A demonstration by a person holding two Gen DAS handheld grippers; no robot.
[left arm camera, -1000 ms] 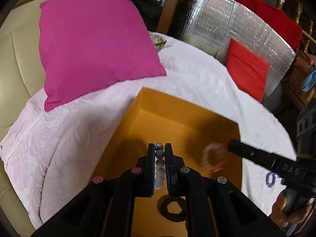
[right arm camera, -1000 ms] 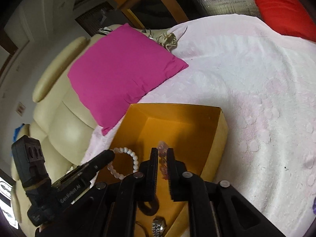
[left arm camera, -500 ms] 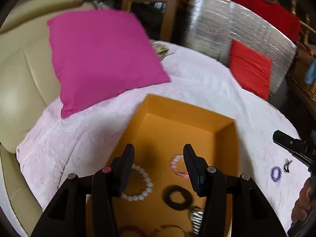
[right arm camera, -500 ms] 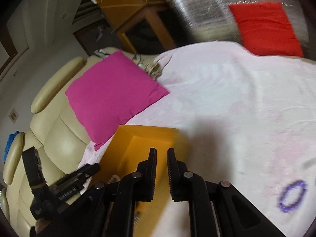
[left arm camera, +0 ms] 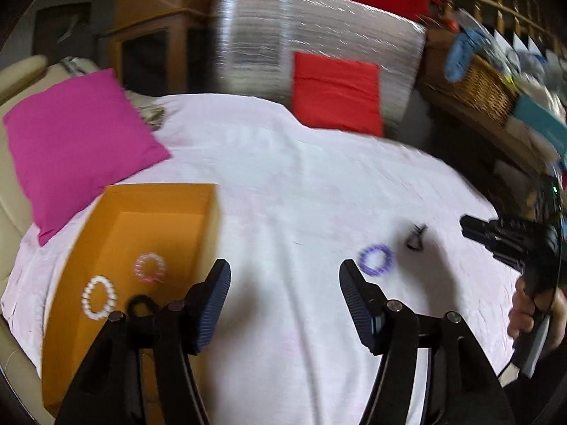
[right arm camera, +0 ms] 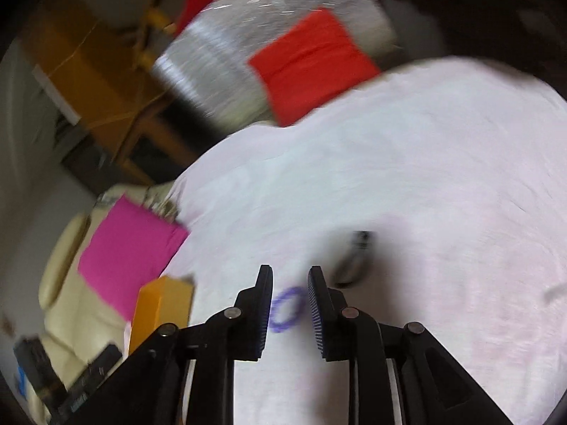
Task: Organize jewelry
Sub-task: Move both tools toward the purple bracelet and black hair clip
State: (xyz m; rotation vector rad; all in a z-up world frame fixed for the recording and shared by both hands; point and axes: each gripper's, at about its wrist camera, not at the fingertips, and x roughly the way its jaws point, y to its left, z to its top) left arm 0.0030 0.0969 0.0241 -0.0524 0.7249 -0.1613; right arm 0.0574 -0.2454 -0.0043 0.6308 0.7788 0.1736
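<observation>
Two grippers hang over a pale pink cloth (left arm camera: 283, 184) spread on a rounded surface. The left gripper (left arm camera: 285, 276) has its jaws wide apart with nothing between them; they have just been opening. Its view shows an orange box (left arm camera: 209, 219) near the cloth's left edge, holding a white bead bracelet (left arm camera: 99, 295), a pink bead bracelet (left arm camera: 150, 267) and a dark ring-shaped piece (left arm camera: 141, 304). The right gripper (right arm camera: 290, 283) has its jaws slightly parted, having just been opening, and grips nothing; a purple bead bracelet (right arm camera: 287, 310) lies on the cloth and shows in the gap between them. Just beyond it, toward the cloth's right side, lies a small dark item (right arm camera: 354, 262), too blurred to identify. A magenta cushion (left arm camera: 71, 145) rests at the cloth's far left corner, and a red cushion (left arm camera: 336, 92) stands past its far edge.
</observation>
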